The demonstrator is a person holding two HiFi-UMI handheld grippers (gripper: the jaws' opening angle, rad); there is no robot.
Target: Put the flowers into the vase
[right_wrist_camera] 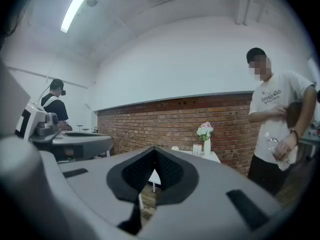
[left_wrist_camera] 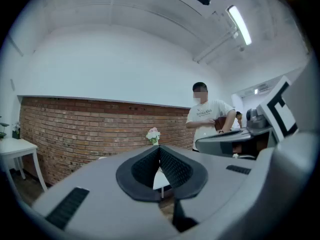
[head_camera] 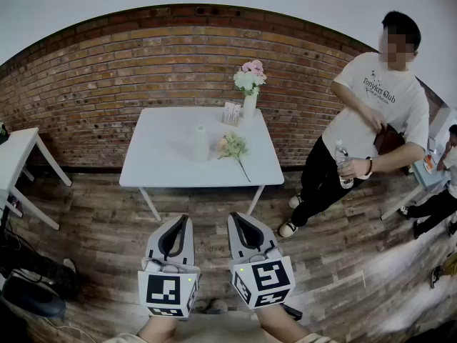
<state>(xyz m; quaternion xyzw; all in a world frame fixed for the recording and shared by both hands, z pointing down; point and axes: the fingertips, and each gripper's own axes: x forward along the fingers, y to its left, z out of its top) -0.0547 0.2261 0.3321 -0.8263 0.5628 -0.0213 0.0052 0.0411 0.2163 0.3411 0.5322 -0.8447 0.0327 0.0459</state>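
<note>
Approach stage here, nothing picked up so far. Both grippers hang over the wooden floor (head_camera: 343, 263), well short of the white desk (head_camera: 164, 170). The left gripper (head_camera: 183, 220) has its fingers clenched tight with nothing between them. The right gripper (head_camera: 235, 218) is the same, pressed together and empty.

The loose flowers (head_camera: 233, 147) are lying flat on the desk, a bit right of the middle, with the stem trailing toward the near right edge. The vase (head_camera: 249, 106) stands upright at the far right of the desk by the brick wall (head_camera: 107, 77), and it already has pink and white blooms in it. A white cylinder (head_camera: 201, 141) stands just left of the loose flowers; can't tell what it is. A person (head_camera: 364, 120) stands off to the right of the desk, holding a bottle (head_camera: 343, 163).

My guess for the next move: walk up to the desk, spread one pair of fingers (the right one looks like the handier side), and come down on the thin stem rather than the blooms. After that it's a lift and a carry to the far right. The vase mouth is already crowded, so the stem will probably need careful aiming.
</note>
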